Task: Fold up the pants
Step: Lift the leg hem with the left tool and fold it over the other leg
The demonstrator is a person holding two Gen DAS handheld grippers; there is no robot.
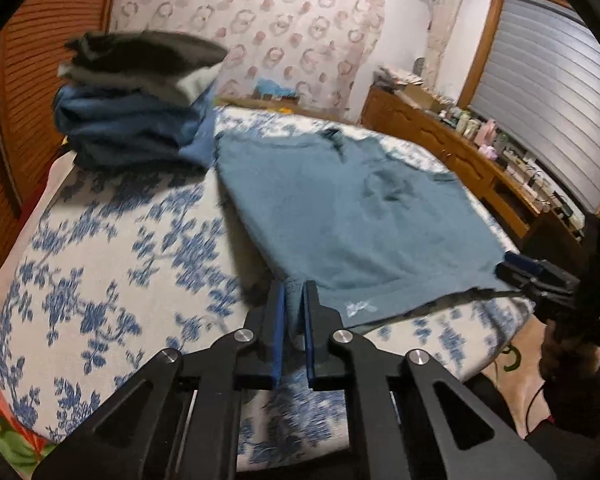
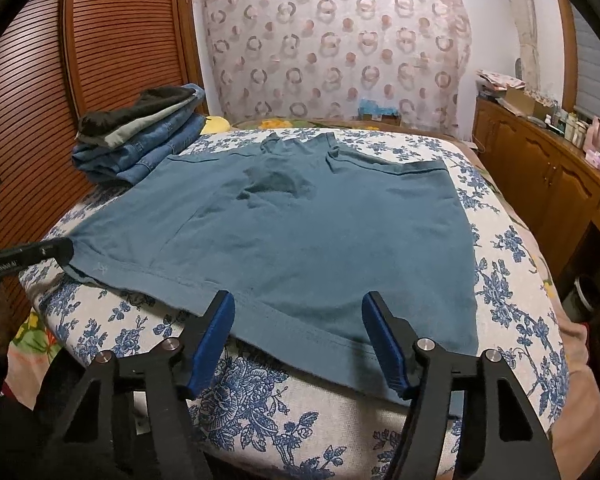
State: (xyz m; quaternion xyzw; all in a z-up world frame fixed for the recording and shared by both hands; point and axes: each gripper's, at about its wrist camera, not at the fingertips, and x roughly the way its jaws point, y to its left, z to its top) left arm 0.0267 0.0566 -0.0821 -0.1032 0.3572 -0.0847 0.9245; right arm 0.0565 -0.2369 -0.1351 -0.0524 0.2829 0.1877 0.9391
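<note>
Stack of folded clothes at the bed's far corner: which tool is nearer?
Left. The left tool grips the teal pants' hem corner below the stack; the right tool is farther across.

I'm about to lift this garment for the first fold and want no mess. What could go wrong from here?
1. The left gripper has pinched only a small bunch of the teal pants' hem corner, so it may slip out.
2. The right gripper jaws stand open around the hem; lifting now would likely drag one side only.
3. The stack of folded clothes lies against the pants' far corner and could be disturbed.
</note>
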